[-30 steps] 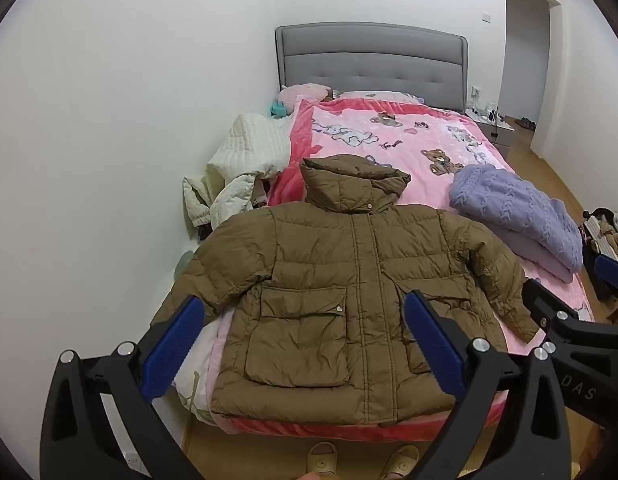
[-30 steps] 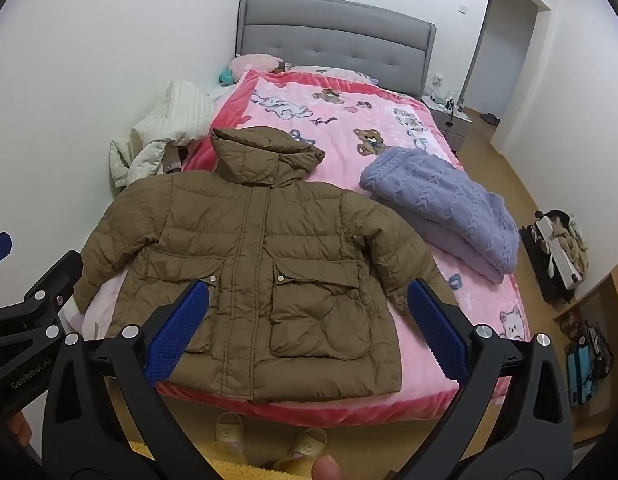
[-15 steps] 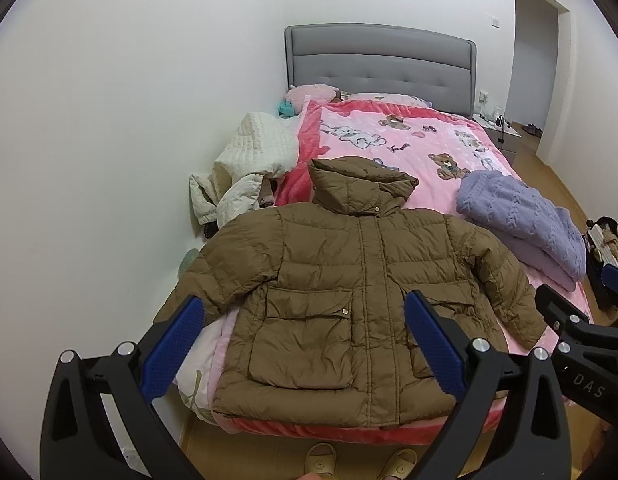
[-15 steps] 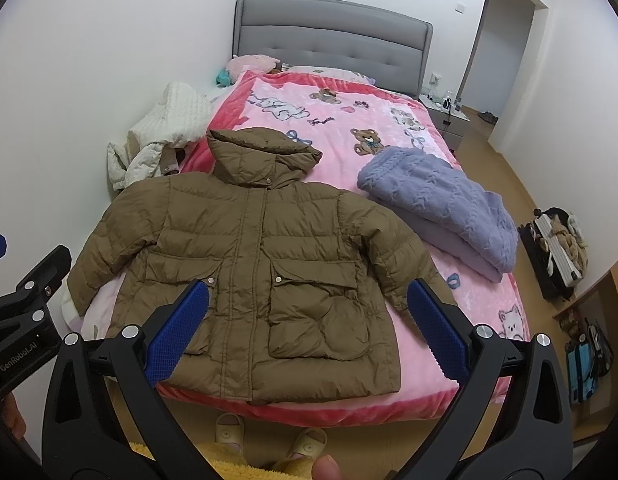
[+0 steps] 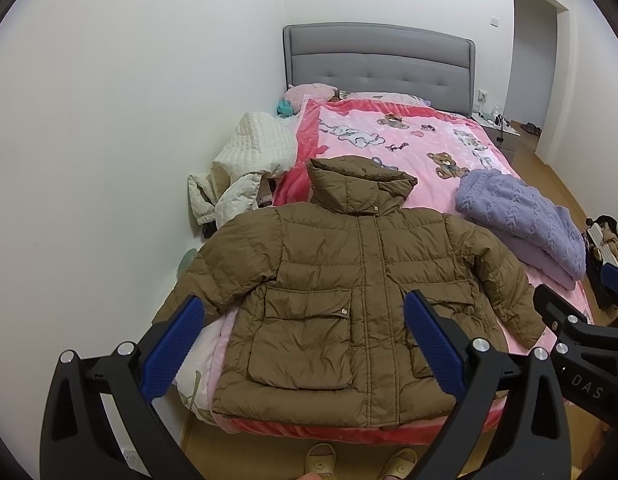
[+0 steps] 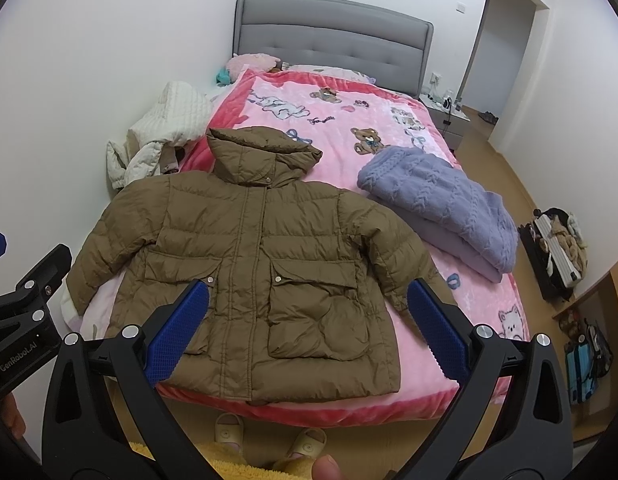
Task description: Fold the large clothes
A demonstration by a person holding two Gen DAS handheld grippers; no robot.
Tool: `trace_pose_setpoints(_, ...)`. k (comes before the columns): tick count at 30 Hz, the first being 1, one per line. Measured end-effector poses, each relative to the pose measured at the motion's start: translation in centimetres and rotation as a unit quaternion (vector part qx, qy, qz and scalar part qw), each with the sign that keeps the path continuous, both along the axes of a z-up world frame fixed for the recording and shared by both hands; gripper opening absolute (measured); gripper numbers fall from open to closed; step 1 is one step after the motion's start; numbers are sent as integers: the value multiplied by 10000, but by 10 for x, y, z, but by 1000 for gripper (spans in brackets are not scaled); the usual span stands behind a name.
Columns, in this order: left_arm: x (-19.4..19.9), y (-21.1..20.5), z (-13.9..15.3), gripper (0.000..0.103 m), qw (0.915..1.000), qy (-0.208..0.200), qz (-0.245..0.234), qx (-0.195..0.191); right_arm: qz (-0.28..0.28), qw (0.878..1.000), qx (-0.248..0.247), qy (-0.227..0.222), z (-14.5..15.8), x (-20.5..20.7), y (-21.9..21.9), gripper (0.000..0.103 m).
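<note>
A brown hooded puffer jacket [image 5: 349,280] [image 6: 265,252] lies spread flat, front up, at the foot of a bed with a pink bear-print blanket [image 5: 413,140] [image 6: 333,120]. Its sleeves are stretched out to both sides and its hood points toward the headboard. My left gripper [image 5: 301,320] hovers above the jacket's hem on the left, open and holding nothing. My right gripper [image 6: 309,308] hangs over the hem on the right, also open and holding nothing. Each gripper shows at the edge of the other's view.
A folded lilac knit [image 5: 521,216] [image 6: 441,204] lies right of the jacket. A white quilted coat [image 5: 249,160] [image 6: 165,132] is heaped between bed and left wall. Slippered feet [image 6: 265,440] stand at the bed's foot. Bags [image 6: 557,244] sit on the floor at right.
Both grippers have drawn back and up a little from the bed, so the jacket sits slightly lower and smaller in view. The jacket has not moved. Both stay open.
</note>
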State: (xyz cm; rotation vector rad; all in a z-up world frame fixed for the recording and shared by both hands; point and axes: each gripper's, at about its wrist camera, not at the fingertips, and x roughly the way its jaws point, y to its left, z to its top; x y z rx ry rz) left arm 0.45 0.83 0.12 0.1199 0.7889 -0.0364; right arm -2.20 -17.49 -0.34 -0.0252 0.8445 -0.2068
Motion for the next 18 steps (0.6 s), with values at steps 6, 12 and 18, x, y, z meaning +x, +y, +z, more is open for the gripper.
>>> trace_pose_setpoints(6, 0, -1, 0, 98, 10000, -4, 13, 0, 8, 10000, 6, -1, 0, 0, 0, 95)
trace_pose_setpoints(12, 0, -1, -1, 98, 10000, 10, 7, 10, 1, 10000, 10, 7, 1, 1, 0, 95)
trace_pose_setpoints(18, -1, -3, -4, 98, 10000, 24, -39, 23, 19, 10000, 5, 20, -2, 4, -4, 95)
